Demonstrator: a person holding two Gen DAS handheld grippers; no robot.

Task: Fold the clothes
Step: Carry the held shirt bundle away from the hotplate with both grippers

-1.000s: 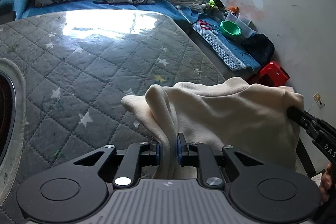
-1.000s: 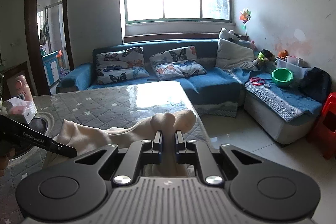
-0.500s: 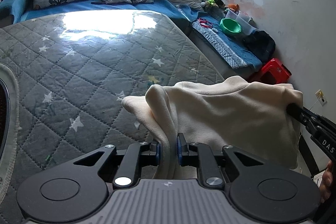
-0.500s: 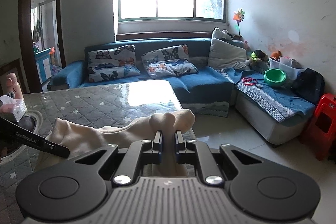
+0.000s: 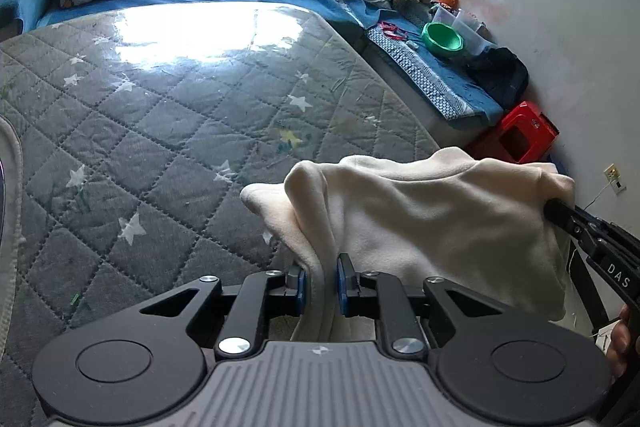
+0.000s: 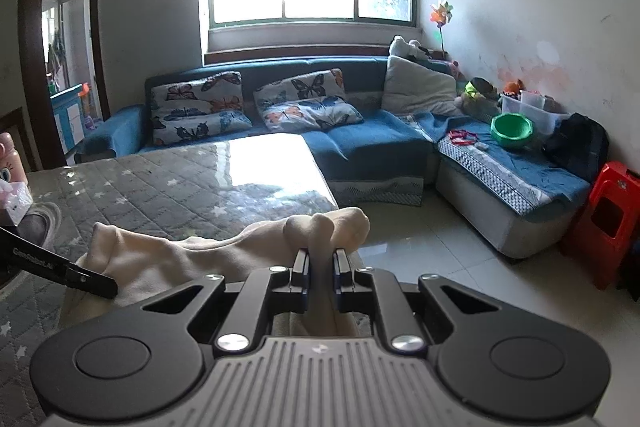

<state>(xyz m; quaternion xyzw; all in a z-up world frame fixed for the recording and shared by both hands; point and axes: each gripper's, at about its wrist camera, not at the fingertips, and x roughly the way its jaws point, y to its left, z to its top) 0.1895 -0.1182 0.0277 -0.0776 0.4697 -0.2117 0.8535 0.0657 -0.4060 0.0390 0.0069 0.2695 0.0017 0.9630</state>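
A cream fleece garment hangs stretched between both grippers above the near right corner of the grey quilted table. My left gripper is shut on a bunched fold at the garment's left end. In the right wrist view my right gripper is shut on the other bunched end of the cream garment. The right gripper's fingers show at the garment's right edge in the left wrist view, and the left gripper's fingers show at its left edge in the right wrist view. The garment's lower part is hidden behind the grippers.
A blue corner sofa with butterfly cushions stands behind the table. On its right arm lie a green bowl, clear boxes and a black bag. A red plastic stool stands on the tiled floor at right. A pink bottle is at far left.
Both grippers keep their hold on the garment. The views have drifted slightly; the stretched garment sits much as before.
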